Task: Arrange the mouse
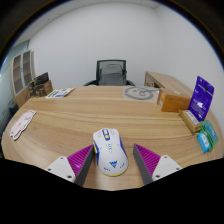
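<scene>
Currently, step: closing in on the mouse; it has not been gripped yet, by my reading.
Far left: a flat printed card or pad (22, 124) lies at the table's edge, its print too small to read.
Left rear: a paper or booklet (60, 93) lies flat; no legible writing.
Table: a light wood desk (80, 125) carries everything.
Mouse: the white mouse (110, 150) with yellow-green accents rests on the wood, between the fingers, with a gap at each side; any logo on it cannot be made out.
Gripper: the gripper (110, 162) stands apart, its purple pads flanking the mouse and touching neither flank.
Doing it well: centre the mouse between the pads, keep the fingers level with its sides, and close gently so that it does not slip forward.
Centre rear: a coiled cable (141, 93) lies before an office chair (113, 72).
Right: a brown cardboard box (175, 99), then a purple carton (202, 98) with white lettering that is unreadable.
</scene>
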Demonstrator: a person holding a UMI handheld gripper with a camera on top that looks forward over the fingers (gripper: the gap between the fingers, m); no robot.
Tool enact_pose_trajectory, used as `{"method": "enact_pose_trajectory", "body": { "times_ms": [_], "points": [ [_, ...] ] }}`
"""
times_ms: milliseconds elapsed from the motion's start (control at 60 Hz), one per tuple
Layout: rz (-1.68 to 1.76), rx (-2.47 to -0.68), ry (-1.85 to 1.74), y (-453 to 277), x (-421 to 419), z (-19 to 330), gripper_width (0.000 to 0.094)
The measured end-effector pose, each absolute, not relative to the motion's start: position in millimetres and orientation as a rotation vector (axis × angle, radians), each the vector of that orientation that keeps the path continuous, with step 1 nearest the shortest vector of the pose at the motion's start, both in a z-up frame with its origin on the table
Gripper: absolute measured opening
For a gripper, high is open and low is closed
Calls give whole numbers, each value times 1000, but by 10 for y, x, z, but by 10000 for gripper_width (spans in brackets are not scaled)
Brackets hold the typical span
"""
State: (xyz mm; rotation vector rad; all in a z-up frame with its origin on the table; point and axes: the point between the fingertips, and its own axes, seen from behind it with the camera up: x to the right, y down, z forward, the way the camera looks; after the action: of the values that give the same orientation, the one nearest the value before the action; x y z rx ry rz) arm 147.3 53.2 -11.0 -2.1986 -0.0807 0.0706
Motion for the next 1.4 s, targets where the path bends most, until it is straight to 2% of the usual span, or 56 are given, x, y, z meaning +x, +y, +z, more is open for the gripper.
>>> {"method": "enact_pose_trajectory", "body": {
  "times_ms": [50,100,217,400,483,567,733,950,1117,1183,1317,1350,1400],
  "points": [
    [64,-2197,-65,643,1511,-109,714],
    [47,-2196,-48,739,1583,-115,551],
    [21,-2194,6,766,1620,-110,509],
    [10,-2232,92,744,1618,-106,357],
    [25,-2247,120,714,1411,-54,357],
    [28,-2216,125,726,1009,158,358],
    [102,-2183,129,874,-546,439,357],
    [147,-2232,73,1073,-2681,233,356],
    [116,-2309,37,1137,-3400,-43,357],
    [40,-2309,0,1139,-3405,-94,382],
    [55,-2340,-25,1093,-3427,-102,525],
    [70,-2377,-29,1031,-3425,-114,620],
    [80,-2398,-49,931,-3400,-75,855]
  ]
}}
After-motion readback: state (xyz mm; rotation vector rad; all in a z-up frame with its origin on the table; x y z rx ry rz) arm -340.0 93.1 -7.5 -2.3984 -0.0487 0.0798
